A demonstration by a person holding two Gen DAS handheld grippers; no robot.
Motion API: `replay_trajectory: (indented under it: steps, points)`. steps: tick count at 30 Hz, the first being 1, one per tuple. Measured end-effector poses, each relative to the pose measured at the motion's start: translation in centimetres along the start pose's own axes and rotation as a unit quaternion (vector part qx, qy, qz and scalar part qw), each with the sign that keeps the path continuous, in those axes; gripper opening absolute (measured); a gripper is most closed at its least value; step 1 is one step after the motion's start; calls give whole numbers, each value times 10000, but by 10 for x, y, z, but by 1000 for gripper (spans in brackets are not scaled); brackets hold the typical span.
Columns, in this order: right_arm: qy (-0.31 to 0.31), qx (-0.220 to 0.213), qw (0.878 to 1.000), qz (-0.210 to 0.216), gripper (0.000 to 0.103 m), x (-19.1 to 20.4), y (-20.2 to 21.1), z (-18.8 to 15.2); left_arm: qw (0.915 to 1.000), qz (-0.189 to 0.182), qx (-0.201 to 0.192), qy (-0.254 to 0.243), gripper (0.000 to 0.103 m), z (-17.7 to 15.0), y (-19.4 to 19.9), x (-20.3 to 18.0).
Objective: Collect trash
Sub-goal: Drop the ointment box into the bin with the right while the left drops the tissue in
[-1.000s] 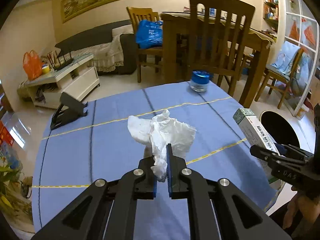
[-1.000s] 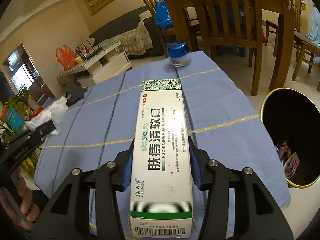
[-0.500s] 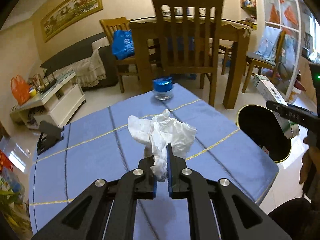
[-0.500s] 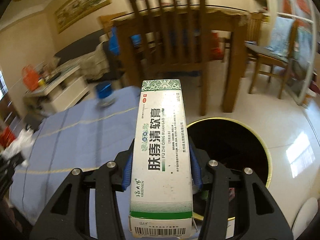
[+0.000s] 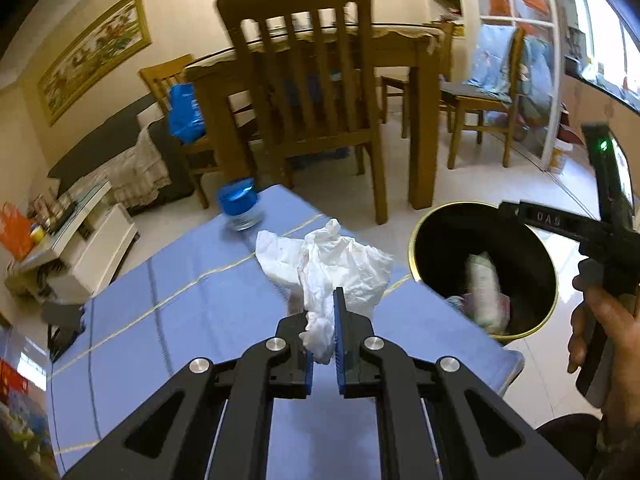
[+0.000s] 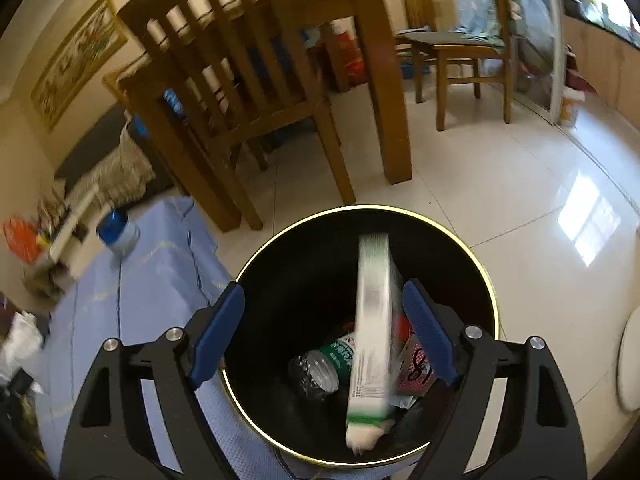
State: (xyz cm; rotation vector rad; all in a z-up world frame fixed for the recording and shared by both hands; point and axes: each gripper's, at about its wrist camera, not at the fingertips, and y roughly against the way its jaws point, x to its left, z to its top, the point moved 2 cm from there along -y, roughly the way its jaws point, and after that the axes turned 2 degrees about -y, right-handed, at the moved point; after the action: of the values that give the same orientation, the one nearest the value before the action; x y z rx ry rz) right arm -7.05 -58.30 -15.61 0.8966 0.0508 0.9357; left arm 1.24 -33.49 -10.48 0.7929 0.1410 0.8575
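Observation:
My left gripper (image 5: 320,308) is shut on a crumpled white tissue (image 5: 340,264), held over the blue tablecloth (image 5: 180,300) near its right edge. My right gripper (image 6: 323,292) hangs over the black, gold-rimmed bin (image 6: 360,208) and its jaws are opening. The white and green carton (image 6: 372,320) is blurred between the blue pads, touching neither, its lower end down in the bin. The left wrist view shows the same bin (image 5: 416,240) on the floor beside the table, with the carton (image 5: 484,276) inside. A hand (image 5: 600,320) holds the right gripper's handle.
A plastic bottle (image 6: 320,364) and wrappers lie in the bin. A blue-lidded jar (image 5: 240,208) stands at the table's far edge and a black stand (image 5: 64,320) at its left. Wooden chairs (image 5: 304,80) and a dining table stand on the tiled floor beyond.
Both grippers swung right, toward the bin. The right gripper, earlier shut on the carton above the table, is now spread wide over the bin and the carton is dropping in. The left still holds the tissue.

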Motion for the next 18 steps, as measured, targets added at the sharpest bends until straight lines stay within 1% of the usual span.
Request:
replay_trajectory:
  steps: [3, 5, 7, 10, 12, 13, 15, 16, 18]
  points:
    - [-466, -340, 9983, 104, 86, -20, 15, 6, 9997, -171, 29, -163, 7, 10, -11, -23]
    - [-826, -690, 9942, 77, 93, -37, 31, 9, 9991, -278, 50, -305, 7, 19, -20, -41]
    - [-1222, -1028, 9871, 123, 95, -57, 46, 11, 9981, -427, 76, -449, 8, 29, -30, -60]
    - [-1648, -1254, 9783, 110, 96, -81, 56, 12, 9963, -609, 124, -594, 8, 42, -44, -84]
    - [-1860, -1316, 9736, 142, 96, -94, 60, 10, 9951, -731, 157, -647, 12, 51, -54, -97]
    - [-1934, -1343, 9718, 154, 96, -99, 62, 10, 9946, -782, 158, -672, 16, 54, -57, -103]
    - [-2081, -1435, 9674, 152, 96, -108, 67, 9, 9942, -780, 142, -732, 37, 58, -62, -111]
    - [-2117, -1462, 9662, 159, 96, -112, 70, 9, 9942, -730, 105, -778, 50, 60, -64, -116]
    - [-2187, -1505, 9640, 158, 96, -117, 72, 9, 9937, -729, 83, -846, 51, 61, -65, -122]
